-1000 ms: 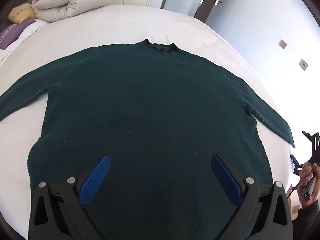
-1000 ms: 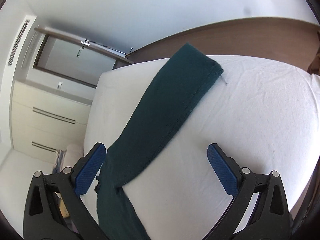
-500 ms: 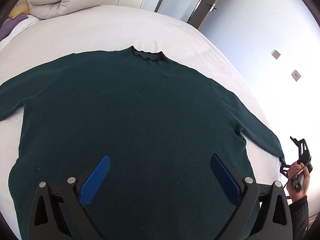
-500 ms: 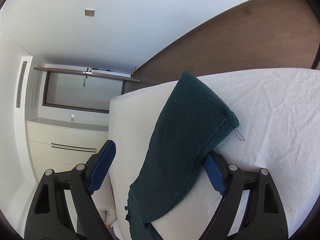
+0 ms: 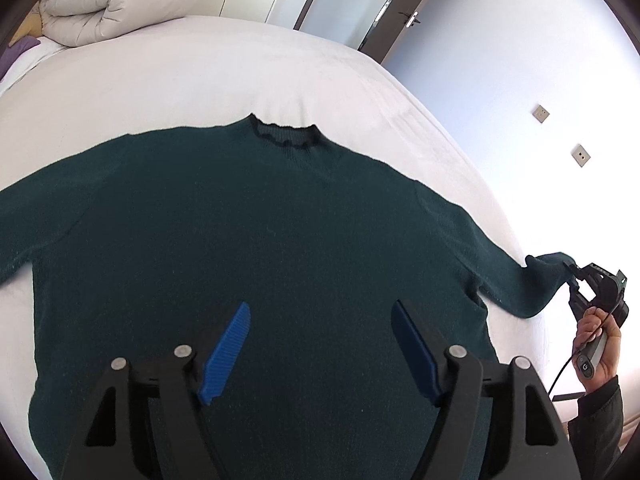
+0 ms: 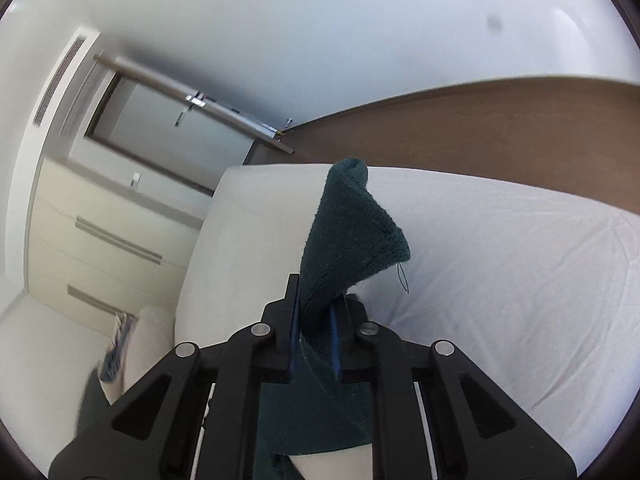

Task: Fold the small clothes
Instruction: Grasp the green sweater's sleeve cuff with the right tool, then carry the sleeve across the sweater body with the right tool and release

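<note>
White bed (image 5: 224,64), broad, bare sheet on every side of the garment. Dark green sweater (image 5: 256,264) spread flat on it, collar at the far end, hem nearest the left gripper, sleeves running out to either side. Right sleeve (image 6: 352,236) lifted off the sheet at its cuff, long axis slanting from shoulder out toward the bed's right edge. Right gripper (image 6: 316,320) nearer that sleeve by far: fingers just closed, narrow, pinching the cuff between the blue pads. Left gripper (image 5: 320,344) poised above the sweater's lower body, fingers just drawn in somewhat yet wide apart, nothing between them, knit visible below the gap. Judged next: sleeve carried inward across the chest, toward the left. Open room there, flat sweater and clear sheet; bed edge close behind the right hand (image 5: 596,340), folded duvet (image 5: 116,4) well apart at the far corner.
</note>
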